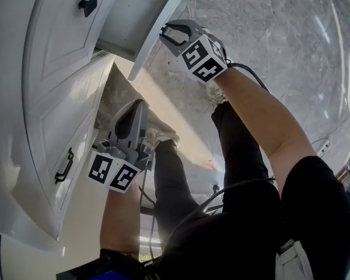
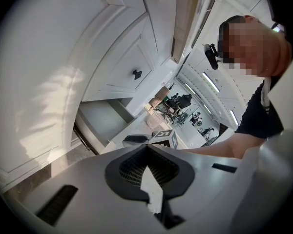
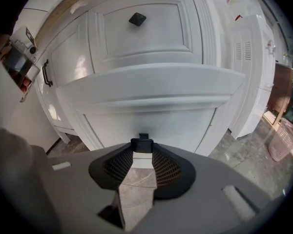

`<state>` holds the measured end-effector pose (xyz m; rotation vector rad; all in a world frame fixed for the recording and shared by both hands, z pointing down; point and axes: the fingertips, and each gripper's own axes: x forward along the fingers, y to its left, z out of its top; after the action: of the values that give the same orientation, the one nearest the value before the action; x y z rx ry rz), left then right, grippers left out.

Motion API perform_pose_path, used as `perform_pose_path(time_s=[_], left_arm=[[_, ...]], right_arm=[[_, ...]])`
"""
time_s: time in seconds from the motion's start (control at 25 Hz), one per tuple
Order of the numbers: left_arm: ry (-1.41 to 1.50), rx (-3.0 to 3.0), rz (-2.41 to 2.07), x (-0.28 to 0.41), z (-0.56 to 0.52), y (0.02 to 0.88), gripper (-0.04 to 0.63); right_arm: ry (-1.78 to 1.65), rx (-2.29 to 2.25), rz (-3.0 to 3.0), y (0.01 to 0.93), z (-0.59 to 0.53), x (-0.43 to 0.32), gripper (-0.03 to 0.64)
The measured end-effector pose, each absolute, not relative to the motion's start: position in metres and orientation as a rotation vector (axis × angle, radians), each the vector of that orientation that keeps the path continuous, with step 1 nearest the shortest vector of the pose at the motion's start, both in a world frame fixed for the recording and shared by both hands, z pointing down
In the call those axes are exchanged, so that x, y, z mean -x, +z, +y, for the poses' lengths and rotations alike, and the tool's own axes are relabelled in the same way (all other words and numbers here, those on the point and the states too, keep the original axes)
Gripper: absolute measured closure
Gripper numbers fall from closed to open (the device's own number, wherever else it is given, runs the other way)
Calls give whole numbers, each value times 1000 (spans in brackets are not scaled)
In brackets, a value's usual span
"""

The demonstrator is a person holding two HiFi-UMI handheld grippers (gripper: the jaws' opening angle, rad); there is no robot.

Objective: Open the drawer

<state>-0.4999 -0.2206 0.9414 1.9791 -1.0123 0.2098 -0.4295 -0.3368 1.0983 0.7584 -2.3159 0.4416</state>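
**Ana:** Fingers (image 3: 166, 169) of the right gripper (image 3: 143, 152) pinch the small dark knob (image 3: 142, 144) at the middle of the drawer front (image 3: 151, 94), one pad on each side of it.

**Ben:** And the other hand?

**Ana:** The left gripper (image 2: 146, 174) has its tips pressed together with nothing between them. It hangs low by the cabinet (image 1: 52, 98), well apart from the knob.

**Ben:** Where does the drawer sit?

**Ana:** The drawer (image 1: 137, 16) is just under the closed drawer (image 3: 136, 33), the one with the diamond knob (image 3: 137, 18). It stands pulled out from the cabinet's face, and the head view looks down into its bare inside.

**Ben:** How will it handle?

**Ana:** Stiff painted panels, I'd judge, and with nothing showing inside it is probably fairly light, so it should not flex or tip. The knob is the only good hold. It is small and looks smooth, so the pads could slide off if the pull goes crooked.

**Ben:** So pull straight?

**Ana:** Yes, squarely away from the cabinet's face, with the pads seated behind the knob's widest part. I'd ease off near full travel, since I can't see a stop.
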Motion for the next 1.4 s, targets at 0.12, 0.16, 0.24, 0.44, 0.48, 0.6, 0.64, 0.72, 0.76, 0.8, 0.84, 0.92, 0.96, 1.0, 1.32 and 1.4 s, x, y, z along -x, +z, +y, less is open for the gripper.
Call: perform_pose_path(time_s=[0.12,0.16,0.24,0.44,0.48,0.6,0.64,0.72,0.76,0.8,0.84,0.92,0.96,1.0,1.32,1.4], left_arm=[[211,-1985,-1006,498,-220,940,604],[211,-1985,-1006,498,-219,941,604],[213,-1984,-1007,498,-219,941,604],[212,-1984,-1007,497,-217,941,604],[212,-1984,-1006,497,-217,941,604],[211,-1986,-1007,496,-217,940,604],[212,-1987,-1007,496,-217,940,604],[215,-1987,-1009,496,-216,940,604],[215,-1987,-1010,497,-216,940,604],[215,-1988,-1013,497,-216,939,604],[215,-1989,-1015,497,-216,939,604],[214,-1991,-1017,497,-215,938,604],[213,-1989,-1016,497,-214,937,604],[213,-1987,-1016,497,-213,937,604],[210,-1990,-1010,493,-207,936,604],[211,-1987,-1011,494,-206,936,604]], right_arm=[[441,-759,-2313,1099,-332,424,497],[440,-759,-2312,1099,-330,422,495],[441,-759,-2310,1099,-327,418,495],[446,-764,-2301,1099,-319,410,495],[446,-765,-2298,1099,-318,408,495],[444,-764,-2294,1099,-315,404,495],[444,-763,-2293,1099,-314,403,495],[443,-762,-2291,1099,-311,400,497],[443,-762,-2290,1099,-310,399,495],[441,-764,-2289,1099,-309,397,495],[440,-766,-2289,1099,-308,396,495],[443,-769,-2286,1099,-306,392,495],[448,-771,-2283,1099,-304,391,495],[453,-771,-2279,1099,-301,389,495],[466,-779,-2269,1100,-290,377,495],[468,-778,-2264,1101,-286,373,495]])
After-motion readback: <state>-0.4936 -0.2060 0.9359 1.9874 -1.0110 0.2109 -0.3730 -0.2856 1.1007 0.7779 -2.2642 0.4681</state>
